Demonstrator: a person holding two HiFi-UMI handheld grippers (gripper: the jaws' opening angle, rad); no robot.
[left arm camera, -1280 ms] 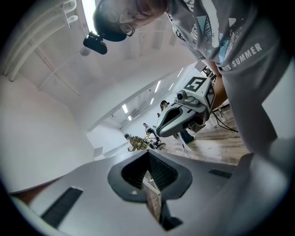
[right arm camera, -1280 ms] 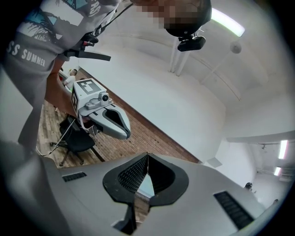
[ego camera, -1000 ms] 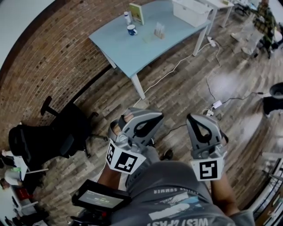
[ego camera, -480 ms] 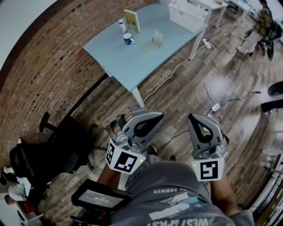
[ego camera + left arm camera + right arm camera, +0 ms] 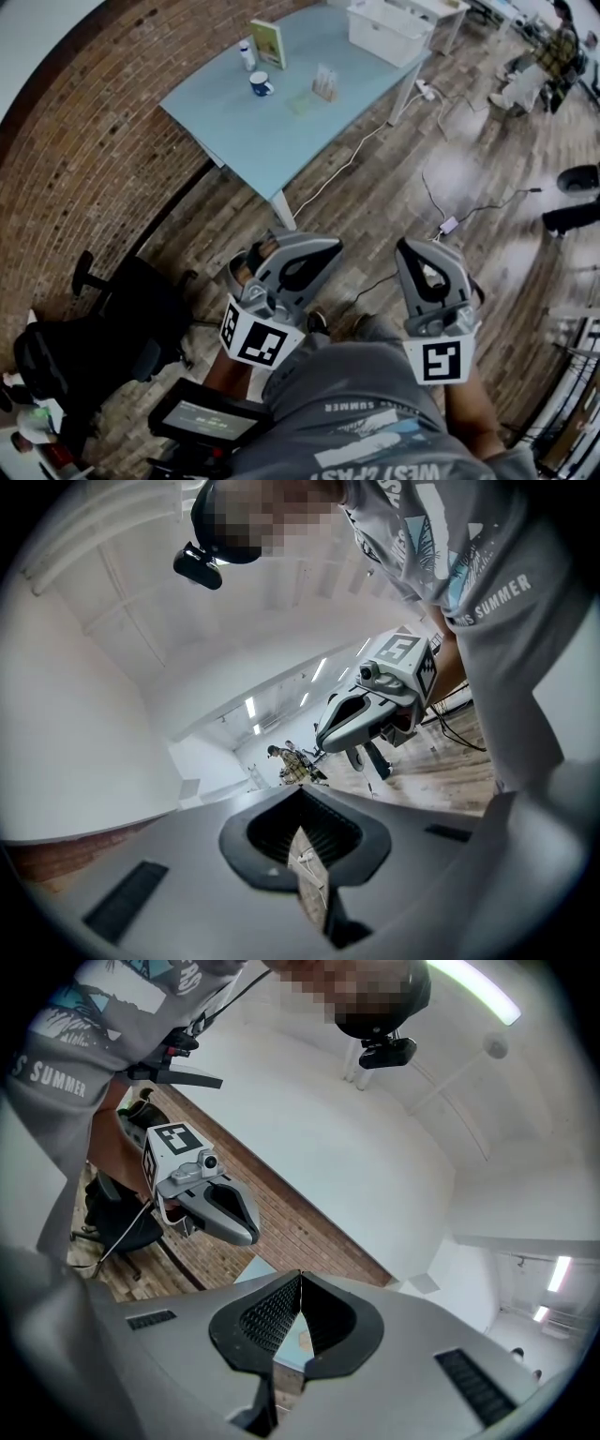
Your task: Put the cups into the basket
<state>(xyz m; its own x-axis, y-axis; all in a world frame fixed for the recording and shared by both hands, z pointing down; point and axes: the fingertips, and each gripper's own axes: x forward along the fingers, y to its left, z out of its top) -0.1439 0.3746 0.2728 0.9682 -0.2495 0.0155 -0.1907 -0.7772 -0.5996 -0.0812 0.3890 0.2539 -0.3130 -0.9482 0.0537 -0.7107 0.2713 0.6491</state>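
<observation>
We hold the left gripper (image 5: 322, 247) and right gripper (image 5: 413, 249) with fingers together, empty; cup (image 5: 260, 85) and basket (image 5: 389, 28) sit on the tabletop (image 5: 253, 136) far beyond them

I see a pale blue table (image 5: 272, 141) set close to a brick wall (image 5: 94, 159). At the table's far edge a book (image 5: 269, 43) stands upright, with a small white bottle (image 5: 246, 54) just left of it. A white cable (image 5: 352, 153) runs out from the table across the wood floor (image 5: 375, 216). A black office chair (image 5: 103, 323) sits well left of the table, by the wall. A seated person (image 5: 544, 56) is well past the table's right end.
</observation>
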